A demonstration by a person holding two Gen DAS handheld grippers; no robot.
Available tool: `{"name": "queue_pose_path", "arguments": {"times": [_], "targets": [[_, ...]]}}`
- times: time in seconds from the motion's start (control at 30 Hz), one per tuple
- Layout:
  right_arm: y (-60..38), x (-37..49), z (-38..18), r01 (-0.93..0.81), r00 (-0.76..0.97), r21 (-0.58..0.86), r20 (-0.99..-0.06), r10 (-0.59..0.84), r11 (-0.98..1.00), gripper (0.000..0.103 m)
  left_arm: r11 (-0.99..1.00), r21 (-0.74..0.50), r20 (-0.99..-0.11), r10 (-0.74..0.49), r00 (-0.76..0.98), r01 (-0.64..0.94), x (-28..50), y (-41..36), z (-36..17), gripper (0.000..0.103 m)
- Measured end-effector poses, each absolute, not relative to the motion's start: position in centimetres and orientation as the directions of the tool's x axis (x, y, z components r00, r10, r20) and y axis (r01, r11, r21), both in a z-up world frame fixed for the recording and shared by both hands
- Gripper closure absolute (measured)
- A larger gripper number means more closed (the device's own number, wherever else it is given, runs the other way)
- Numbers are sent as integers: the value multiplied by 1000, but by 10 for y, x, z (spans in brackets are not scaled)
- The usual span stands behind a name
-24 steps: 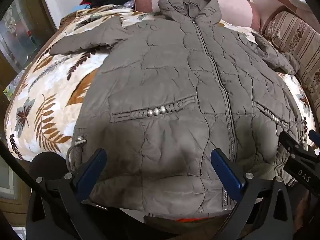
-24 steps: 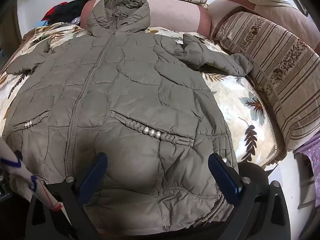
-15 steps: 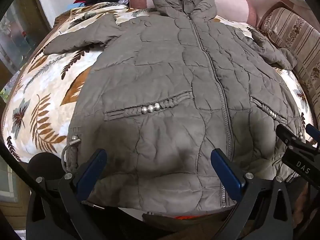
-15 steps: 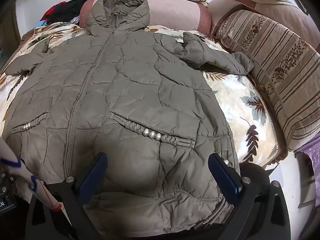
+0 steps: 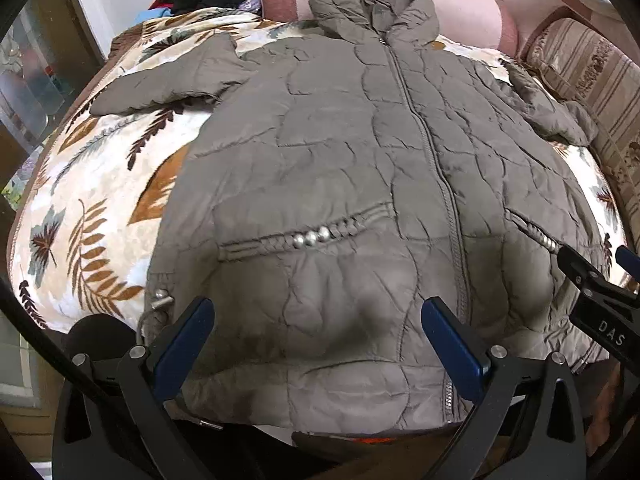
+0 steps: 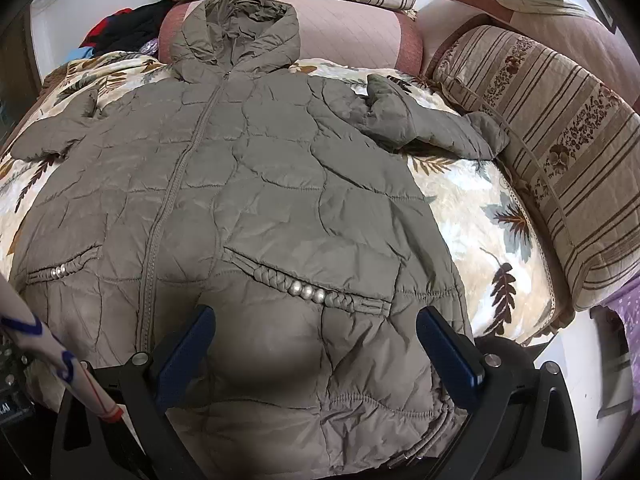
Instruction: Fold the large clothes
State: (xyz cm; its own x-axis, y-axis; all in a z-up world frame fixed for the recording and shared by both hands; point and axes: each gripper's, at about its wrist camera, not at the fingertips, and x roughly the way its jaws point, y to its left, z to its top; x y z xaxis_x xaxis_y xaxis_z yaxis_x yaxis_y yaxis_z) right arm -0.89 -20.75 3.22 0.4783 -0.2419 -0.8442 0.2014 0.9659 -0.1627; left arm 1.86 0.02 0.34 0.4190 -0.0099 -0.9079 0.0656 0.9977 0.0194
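jacket [image 5: 360,184] lying flat, zipped, on leaf-print blanket [image 5: 92,200], hood far, hem nearest | left gripper [image 5: 318,344] and right gripper [image 6: 316,344] both hovering wide open over hem, gripping nothing (long axis running straight away from both)

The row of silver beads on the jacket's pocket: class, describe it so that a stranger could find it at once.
Start at the leaf-print blanket, where a grey-brown quilted hooded jacket lies flat, front up and zipped. Beside the zip, a slanted braided pocket trim carries the silver beads. They are the only shiny round things on the dull fabric there.
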Motion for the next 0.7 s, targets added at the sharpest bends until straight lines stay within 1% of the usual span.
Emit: {"name": "queue_pose_path", "arguments": {"times": [0.13,0.4,0.6,0.7], "targets": [[-208,-6,31,201,471,-160,-849,-238,967,1,997,26,-908,-5,419,67,22,-1,3,0],[-210,1,23,195,447,-154,-865,-227,969,1,994,-32,-918,-71,391,105,27,-2,-4,0],[-212,5,16,192,431,-147,-875,-218,970,1,996,-4,-919,-38,392,88,33,0,-6,0],[-215,9,14,194,426,-144,-878,-216,970,1,997,-11,-923,-39,382,75,38,3,-9,0]]}}
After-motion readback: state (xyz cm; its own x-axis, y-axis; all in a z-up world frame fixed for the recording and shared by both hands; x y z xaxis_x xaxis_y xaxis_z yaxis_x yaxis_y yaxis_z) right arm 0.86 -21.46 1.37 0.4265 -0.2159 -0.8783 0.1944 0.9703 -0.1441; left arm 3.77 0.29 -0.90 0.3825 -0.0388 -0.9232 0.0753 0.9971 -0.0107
